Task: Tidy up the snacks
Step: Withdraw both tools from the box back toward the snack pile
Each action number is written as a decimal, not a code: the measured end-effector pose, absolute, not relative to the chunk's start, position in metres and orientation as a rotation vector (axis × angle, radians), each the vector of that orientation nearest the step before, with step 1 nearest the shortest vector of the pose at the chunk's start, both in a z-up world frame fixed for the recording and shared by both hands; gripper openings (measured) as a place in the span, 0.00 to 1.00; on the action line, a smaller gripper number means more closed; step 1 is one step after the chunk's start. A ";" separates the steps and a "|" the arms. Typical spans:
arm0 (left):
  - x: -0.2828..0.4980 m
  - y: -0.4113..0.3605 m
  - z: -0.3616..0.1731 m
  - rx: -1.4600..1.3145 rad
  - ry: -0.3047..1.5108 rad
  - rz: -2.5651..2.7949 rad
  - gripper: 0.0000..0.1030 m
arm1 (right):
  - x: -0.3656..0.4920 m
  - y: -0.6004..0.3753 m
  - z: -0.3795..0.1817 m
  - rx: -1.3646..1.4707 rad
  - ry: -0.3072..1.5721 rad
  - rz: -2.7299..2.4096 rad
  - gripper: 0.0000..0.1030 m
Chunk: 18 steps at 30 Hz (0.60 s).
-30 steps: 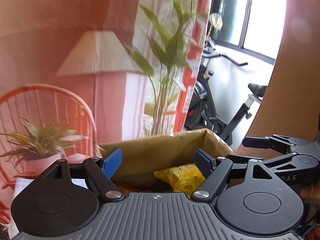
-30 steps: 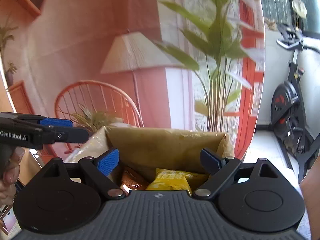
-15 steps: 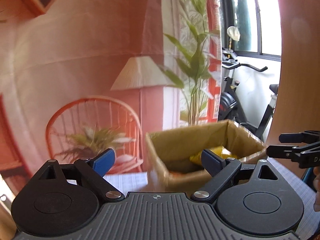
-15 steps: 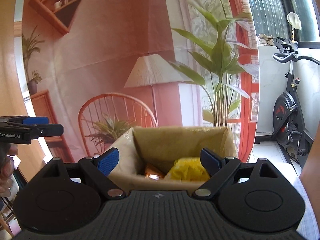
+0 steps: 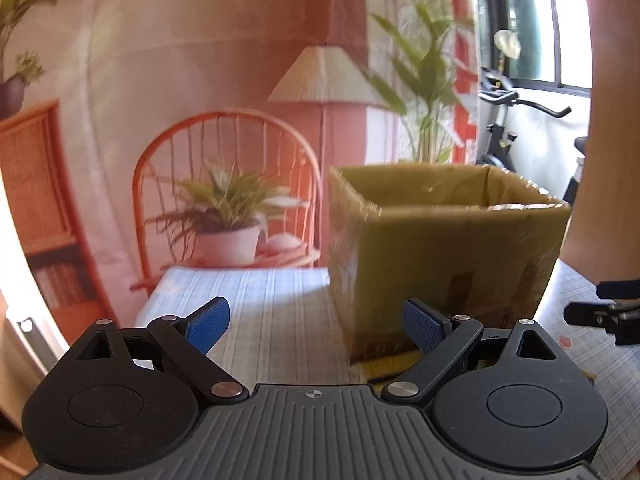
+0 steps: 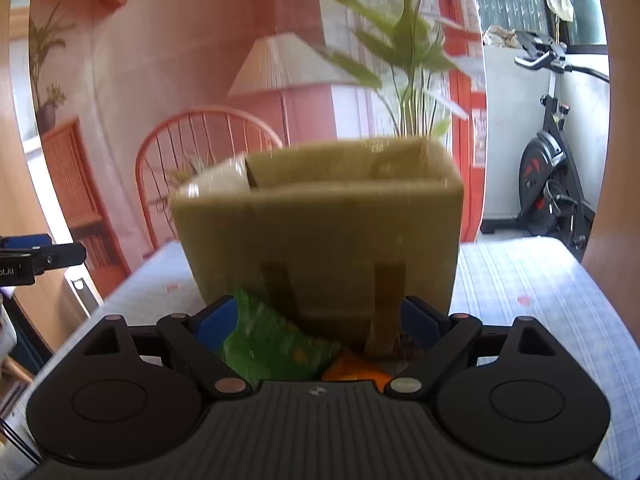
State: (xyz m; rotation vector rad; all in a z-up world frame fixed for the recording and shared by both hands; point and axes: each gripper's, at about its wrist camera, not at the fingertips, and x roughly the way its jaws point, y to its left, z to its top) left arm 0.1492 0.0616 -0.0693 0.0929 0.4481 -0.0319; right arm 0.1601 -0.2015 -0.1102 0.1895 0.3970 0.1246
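Cardboard box (image 6: 320, 236) upright, mouth up; both hand-held grippers (image 5: 316, 320) (image 6: 316, 320) spread, empty.

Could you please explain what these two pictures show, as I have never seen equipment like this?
A person holds a two-finger gripper in each hand; a camera on each looks forward along its fingers. One picture is from the left gripper, the other from the right gripper. Both stand open and hold nothing. On the table stands a cardboard box. In front of it lie a green packet and an orange one. The room scene behind looks like a printed backdrop.
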 end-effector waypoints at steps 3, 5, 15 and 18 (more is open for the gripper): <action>0.149 0.068 -0.080 0.040 0.474 -0.033 0.92 | 0.156 -0.196 -0.123 0.149 0.403 0.122 0.88; 0.147 0.069 -0.088 0.022 0.477 -0.034 0.92 | 0.155 -0.196 -0.129 0.156 0.406 0.127 0.88; 0.162 0.057 -0.110 0.025 0.544 -0.106 0.92 | 0.166 -0.206 -0.173 0.251 0.490 0.041 0.88; 0.170 0.051 -0.112 0.009 0.544 -0.144 0.92 | 0.173 -0.208 -0.180 0.256 0.518 0.014 0.88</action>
